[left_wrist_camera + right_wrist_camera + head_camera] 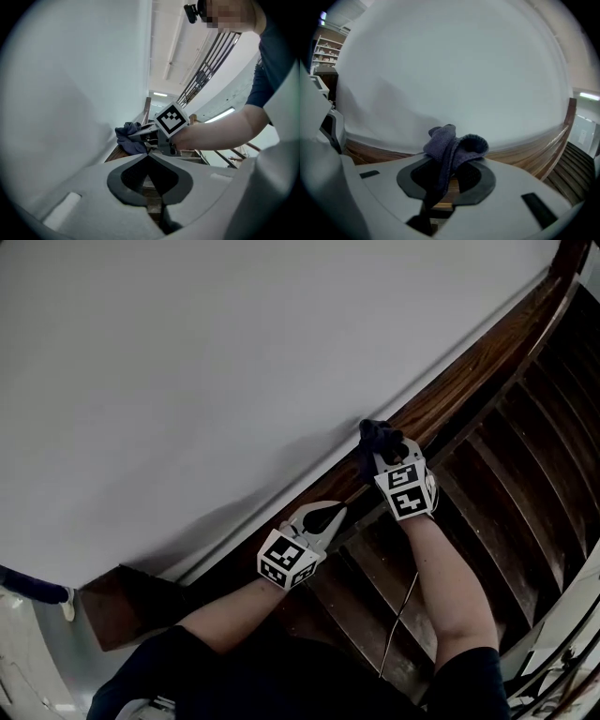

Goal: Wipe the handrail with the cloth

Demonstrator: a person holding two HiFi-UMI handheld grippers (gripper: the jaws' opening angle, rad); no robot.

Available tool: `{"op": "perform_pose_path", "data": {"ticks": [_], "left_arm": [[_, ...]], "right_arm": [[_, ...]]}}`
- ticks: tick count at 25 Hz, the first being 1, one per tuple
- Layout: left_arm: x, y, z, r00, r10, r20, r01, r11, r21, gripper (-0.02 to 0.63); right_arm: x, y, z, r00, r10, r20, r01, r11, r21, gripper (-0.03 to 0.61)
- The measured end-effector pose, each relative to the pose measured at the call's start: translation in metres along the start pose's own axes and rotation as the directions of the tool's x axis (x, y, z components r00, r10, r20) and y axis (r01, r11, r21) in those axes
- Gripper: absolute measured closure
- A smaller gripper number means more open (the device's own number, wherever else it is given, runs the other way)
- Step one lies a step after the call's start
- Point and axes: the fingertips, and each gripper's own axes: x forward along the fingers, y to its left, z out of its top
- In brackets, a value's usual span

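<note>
**Cloth held against the handrail by the right gripper**

The wooden handrail (pixel 469 371) runs on a slant along the foot of a white wall (pixel 234 362), with dark stair treads (pixel 525 474) on its other side. The right gripper (pixel 382 456) is at the middle stretch of the rail. Its jaws are clamped on a dark blue cloth (pixel 375 437). The right gripper view shows the cloth bunched between the two jaws, with a folded lobe standing above their tips and the rest hanging down through the gap. In the head view the bunched cloth sits on the rail's top, at its wall-side edge.

The left gripper (pixel 330 517) lies lower along the same rail, just beside the right one and pointing up the rail towards it. The left gripper view shows its jaw tips meeting, with nothing caught between them. Bare wood of the rail shows through the opening behind the tips. Whether this gripper touches the rail cannot be told. Both forearms reach in from the lower edge of the head view.
</note>
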Motion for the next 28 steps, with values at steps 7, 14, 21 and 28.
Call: {"op": "perform_pose_path", "data": {"ticks": [7, 14, 21, 28], "left_arm": [[0.008, -0.005, 0.006, 0.999, -0.020, -0.034, 0.021, 0.999, 0.033, 0.611], [0.011, -0.015, 0.017, 0.999, -0.029, -0.041, 0.032, 0.997, 0.071, 0.610], [0.002, -0.036, 0.012, 0.998, -0.054, -0.040, 0.056, 0.996, 0.064, 0.610], [-0.016, -0.056, -0.003, 0.996, -0.066, -0.064, 0.068, 0.997, 0.028, 0.609]], "right_arm": [[-0.002, -0.079, -0.003, 0.992, -0.121, -0.023, 0.121, 0.992, 0.033, 0.481], [-0.009, -0.102, -0.007, 0.987, -0.160, -0.028, 0.162, 0.985, 0.053, 0.482], [-0.044, -0.063, 0.014, 0.985, -0.120, 0.120, 0.109, 0.990, 0.093, 0.482], [-0.105, 0.000, 0.001, 0.977, -0.062, 0.204, 0.022, 0.981, 0.193, 0.482]]}}
